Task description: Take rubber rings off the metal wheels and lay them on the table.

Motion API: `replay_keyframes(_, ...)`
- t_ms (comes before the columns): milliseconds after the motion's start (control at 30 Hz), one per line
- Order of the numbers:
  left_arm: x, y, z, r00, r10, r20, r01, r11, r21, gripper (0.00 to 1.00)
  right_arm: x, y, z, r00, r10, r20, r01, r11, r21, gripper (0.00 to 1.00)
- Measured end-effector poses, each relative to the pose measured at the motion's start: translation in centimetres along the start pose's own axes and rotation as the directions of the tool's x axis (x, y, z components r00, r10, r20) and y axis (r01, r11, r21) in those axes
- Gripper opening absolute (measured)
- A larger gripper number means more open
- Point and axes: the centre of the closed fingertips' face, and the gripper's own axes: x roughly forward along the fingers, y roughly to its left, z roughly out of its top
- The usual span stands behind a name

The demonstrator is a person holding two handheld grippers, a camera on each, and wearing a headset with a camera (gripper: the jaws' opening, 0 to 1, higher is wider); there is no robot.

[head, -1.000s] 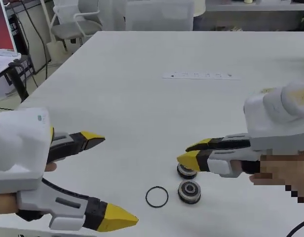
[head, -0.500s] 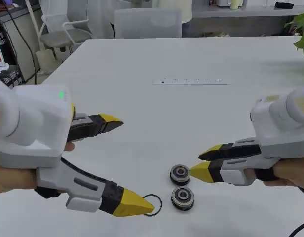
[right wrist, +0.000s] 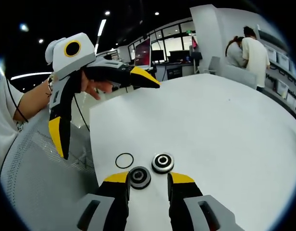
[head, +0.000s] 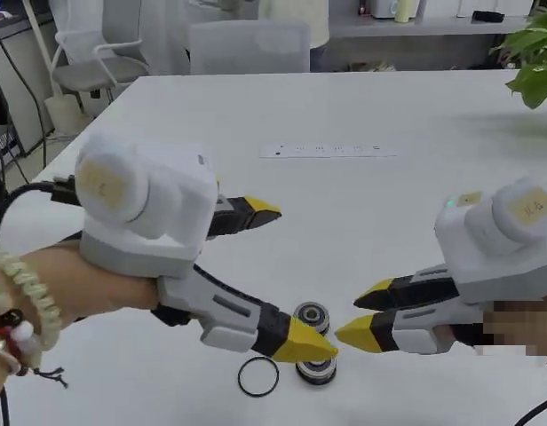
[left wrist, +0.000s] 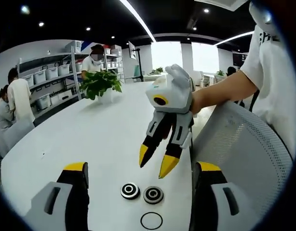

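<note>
ring (head: 257, 376) beside wheels (head: 311, 317) (left), on table (head: 389, 204)

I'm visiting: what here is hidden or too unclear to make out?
Head view: the nearer wheel is partly covered by the left tongs' lower tip.
Every view: it and the farther wheel look too small to tell whether either wears a ring like the loose ring.
Head view: the strip of marks on the table is too blurred to read.
Right gripper view: whether the right tongs touch the nearer wheel is unclear.
</note>
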Motion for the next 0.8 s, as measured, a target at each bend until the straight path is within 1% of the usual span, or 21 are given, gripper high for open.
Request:
replay_keyframes(100, 0.9, -0.1, -0.8, 1.0000, 0.000, -0.005, 0.000, 1.000, -0.003, 0.84, 0.2, 0.0, -0.6, 0.9998, 0.006, -0.017, -0.006, 1.000, 0.000, 0.29)
replay_keyframes(167, 1.5, -0.5, -1.7, 0.9999, -0.001, -0.014, 0.001, 1.000, -0.002, 0.82, 0.4, -0.2, -1.1, 0.9996, 0.011, -0.026, -0.011, 1.000, 0.001, 0.28)
replay_keyframes(200, 1.8, -0.7, -2.3, 0.9998, -0.004, -0.022, 0.004, 1.000, 0.003, 0.80, 0.5, -0.1, -1.3, 0.9994, 0.015, -0.032, -0.015, 1.000, 0.002, 0.28)
replay_keyframes(267, 2.2, -1.1, -3.1, 0.9995, -0.007, -0.032, 0.007, 1.000, 0.003, 0.76, 0.6, -0.1, -1.6, 0.9990, 0.020, -0.040, -0.020, 1.000, 0.004, 0.28)
replay_keyframes(300, 2.5, -1.4, -3.7, 0.9989, -0.019, -0.042, 0.019, 1.000, 0.003, 0.74, 0.7, 0.0, -1.7, 0.9988, 0.024, -0.043, -0.024, 1.000, 0.004, 0.28)
replay_keyframes(333, 2.6, -1.5, -4.0, 0.9987, -0.021, -0.047, 0.022, 1.000, 0.002, 0.72, 0.7, 0.0, -1.9, 0.9984, 0.029, -0.049, -0.029, 1.000, 0.004, 0.28)
replay_keyframes(433, 3.2, -2.0, -5.3, 0.9959, -0.037, -0.083, 0.037, 0.999, 0.000, 0.69, 0.9, 0.1, -2.4, 0.9973, 0.038, -0.063, -0.038, 0.999, 0.001, 0.28)
replay_keyframes(467, 3.3, -2.2, -5.5, 0.9951, -0.043, -0.089, 0.044, 0.999, 0.006, 0.68, 1.0, 0.2, -2.5, 0.9970, 0.041, -0.066, -0.041, 0.999, 0.000, 0.28)
replay_keyframes(567, 3.7, -2.3, -5.9, 0.9945, -0.044, -0.095, 0.045, 0.999, 0.008, 0.64, 1.2, 0.3, -3.1, 0.9952, 0.051, -0.084, -0.051, 0.999, 0.000, 0.28)
replay_keyframes(633, 3.8, -2.3, -6.2, 0.9937, -0.042, -0.104, 0.043, 0.999, 0.005, 0.63, 1.3, 0.4, -3.5, 0.9933, 0.057, -0.100, -0.058, 0.998, -0.004, 0.28)
replay_keyframes(700, 3.8, -2.2, -6.4, 0.9938, -0.037, -0.105, 0.037, 0.999, -0.002, 0.60, 1.4, 0.4, -3.8, 0.9922, 0.059, -0.110, -0.060, 0.998, -0.004, 0.28)
replay_keyframes(800, 3.8, -2.1, -6.6, 0.9940, -0.031, -0.105, 0.029, 0.999, -0.012, 0.54, 1.5, 0.5, -4.0, 0.9916, 0.062, -0.114, -0.062, 0.998, 0.000, 0.28)
